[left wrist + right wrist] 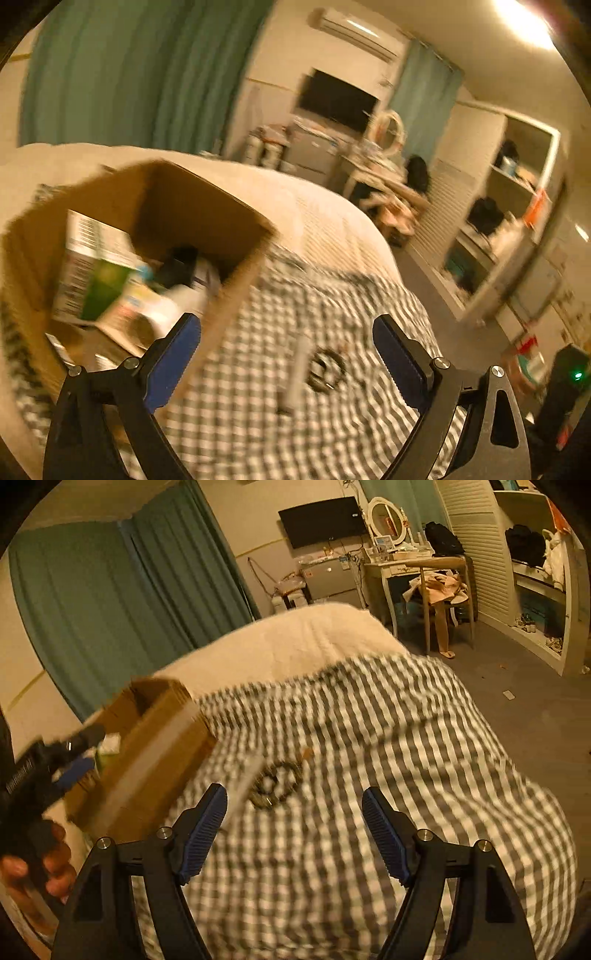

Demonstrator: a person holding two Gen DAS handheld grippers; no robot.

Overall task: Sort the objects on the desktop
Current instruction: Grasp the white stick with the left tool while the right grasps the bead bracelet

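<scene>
The left gripper is being held with its blue-padded jaws spread wide, nothing between them. A cardboard box is lying to the left on a grey-and-white checked cloth; blurred items are being seen inside, among them a green-and-white carton and a black object. A pale stick and a dark ring-shaped object are lying side by side on the cloth between the jaws.
</scene>
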